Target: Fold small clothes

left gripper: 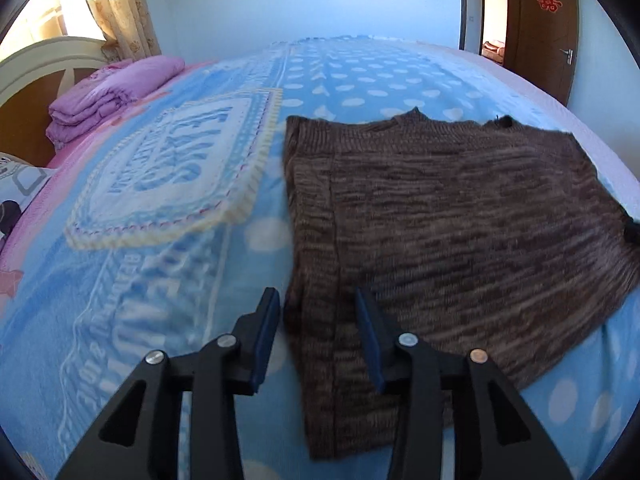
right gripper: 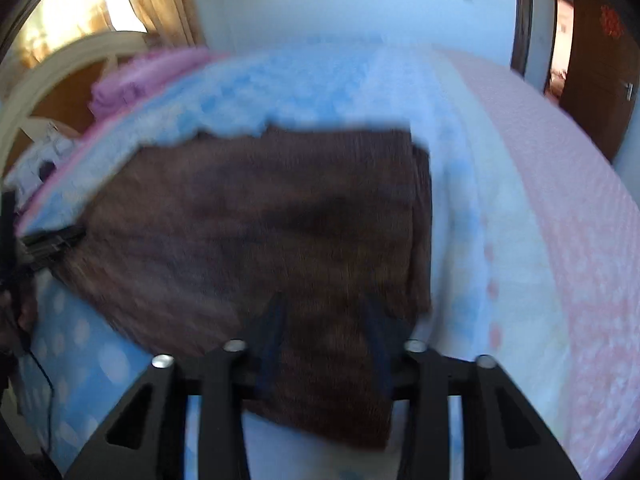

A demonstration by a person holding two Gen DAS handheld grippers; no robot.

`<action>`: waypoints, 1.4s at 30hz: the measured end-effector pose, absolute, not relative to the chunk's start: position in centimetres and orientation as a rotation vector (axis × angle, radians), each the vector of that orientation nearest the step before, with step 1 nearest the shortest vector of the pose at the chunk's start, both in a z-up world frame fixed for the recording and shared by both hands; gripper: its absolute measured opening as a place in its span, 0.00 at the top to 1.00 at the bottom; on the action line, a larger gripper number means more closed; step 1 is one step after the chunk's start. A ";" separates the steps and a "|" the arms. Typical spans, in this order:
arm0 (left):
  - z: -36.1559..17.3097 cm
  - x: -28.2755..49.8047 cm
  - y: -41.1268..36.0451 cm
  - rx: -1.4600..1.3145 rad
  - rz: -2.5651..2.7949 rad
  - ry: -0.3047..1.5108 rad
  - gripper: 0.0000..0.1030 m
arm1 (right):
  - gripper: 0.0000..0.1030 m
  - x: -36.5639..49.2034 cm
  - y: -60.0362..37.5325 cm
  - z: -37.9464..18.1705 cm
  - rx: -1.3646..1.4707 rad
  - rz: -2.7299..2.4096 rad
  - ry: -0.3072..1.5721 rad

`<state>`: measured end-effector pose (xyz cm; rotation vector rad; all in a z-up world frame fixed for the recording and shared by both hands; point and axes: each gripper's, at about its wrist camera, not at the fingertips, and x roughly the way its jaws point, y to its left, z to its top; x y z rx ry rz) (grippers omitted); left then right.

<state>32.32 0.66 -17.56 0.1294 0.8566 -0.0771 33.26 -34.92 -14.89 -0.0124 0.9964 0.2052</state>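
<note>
A brown knitted sweater lies flat on the blue dotted blanket, with its sleeves folded in and its neck at the far edge. My left gripper is open and empty, with its fingers astride the sweater's near left edge. In the blurred right wrist view the sweater fills the middle. My right gripper is open over the sweater's near right corner, with nothing held. The other gripper's black tip shows at the sweater's left edge.
A folded purple quilt lies by the cream headboard at the far left. A patterned pillow sits at the left edge. The bed's pink edge runs along the right. A brown door stands at the back right.
</note>
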 end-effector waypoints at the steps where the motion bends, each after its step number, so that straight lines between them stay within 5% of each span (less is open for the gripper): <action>1: -17.2 31.8 0.8 0.131 -0.072 0.853 0.52 | 0.71 32.4 -34.7 -15.1 -0.030 0.204 0.978; 11: -17.9 30.5 1.9 0.123 -0.039 0.873 0.33 | 0.71 31.0 -31.2 -11.4 -0.154 0.189 0.896; 14: -18.0 30.6 2.3 0.103 -0.027 0.875 0.26 | 0.60 33.5 -30.2 -11.1 -0.098 0.202 0.857; 18: -18.0 30.6 3.8 0.016 -0.009 0.887 0.14 | 0.59 36.3 -31.7 -15.0 -0.015 0.132 0.969; 34: -17.8 28.2 6.0 -0.028 0.005 0.875 0.07 | 0.57 29.0 -32.1 -13.5 -0.065 0.094 0.909; 42: -17.1 27.6 8.8 -0.011 0.072 0.861 0.07 | 0.46 27.8 -22.1 -9.8 -0.197 0.348 0.780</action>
